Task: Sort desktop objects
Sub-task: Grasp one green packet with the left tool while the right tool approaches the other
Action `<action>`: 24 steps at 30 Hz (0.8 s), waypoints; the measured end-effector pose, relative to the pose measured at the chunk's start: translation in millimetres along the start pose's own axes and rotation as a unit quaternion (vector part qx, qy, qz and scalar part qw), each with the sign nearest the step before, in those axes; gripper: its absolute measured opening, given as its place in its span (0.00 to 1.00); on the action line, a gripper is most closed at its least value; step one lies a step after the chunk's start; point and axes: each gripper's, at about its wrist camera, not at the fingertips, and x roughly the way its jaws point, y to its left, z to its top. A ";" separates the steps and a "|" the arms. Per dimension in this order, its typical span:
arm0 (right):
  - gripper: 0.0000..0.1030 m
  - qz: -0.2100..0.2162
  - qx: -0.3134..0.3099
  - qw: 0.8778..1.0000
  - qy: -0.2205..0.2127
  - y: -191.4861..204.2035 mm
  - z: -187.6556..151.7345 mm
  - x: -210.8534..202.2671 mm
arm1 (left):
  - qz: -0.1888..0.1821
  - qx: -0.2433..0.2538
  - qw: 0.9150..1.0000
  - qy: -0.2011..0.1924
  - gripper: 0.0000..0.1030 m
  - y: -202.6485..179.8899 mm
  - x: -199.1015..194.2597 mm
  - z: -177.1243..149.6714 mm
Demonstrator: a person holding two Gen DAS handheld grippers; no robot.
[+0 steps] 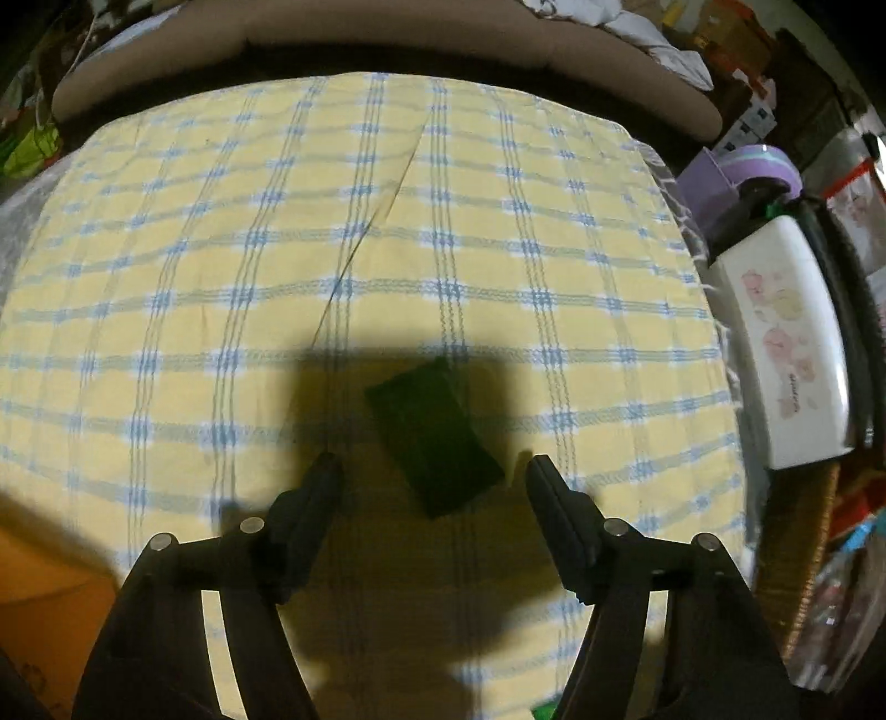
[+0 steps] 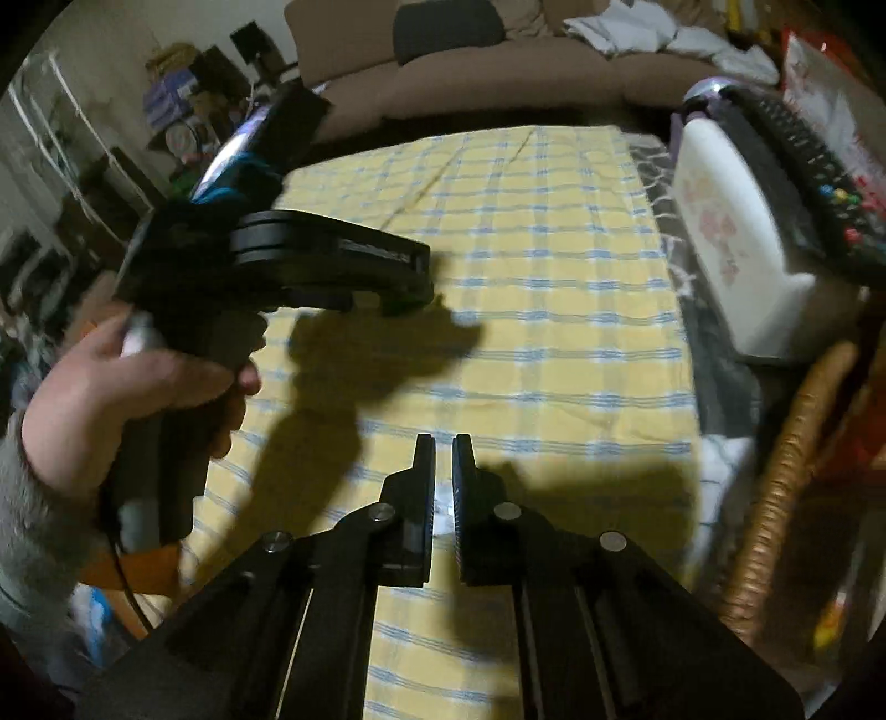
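Observation:
A dark green rectangular block lies flat on the yellow and blue checked tablecloth, in the shadow of my left gripper. My left gripper is open, its fingers on either side of the block's near end and apart from it. In the right wrist view my right gripper has its jaws nearly together with a thin gap and nothing between them, over the cloth. The left gripper's body, held in a hand, shows at the left; the block is hidden beneath it.
A white box with pink flowers stands off the table's right edge, also in the right wrist view. A purple tape dispenser, a wicker basket and a black keyboard-like item are at the right. A brown sofa runs along the back.

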 end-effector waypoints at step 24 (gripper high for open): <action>0.29 0.088 0.096 0.990 0.052 -23.5 -21.1 3.1 | -0.294 -0.028 0.955 -0.017 0.02 64.4 -157.3 -105.7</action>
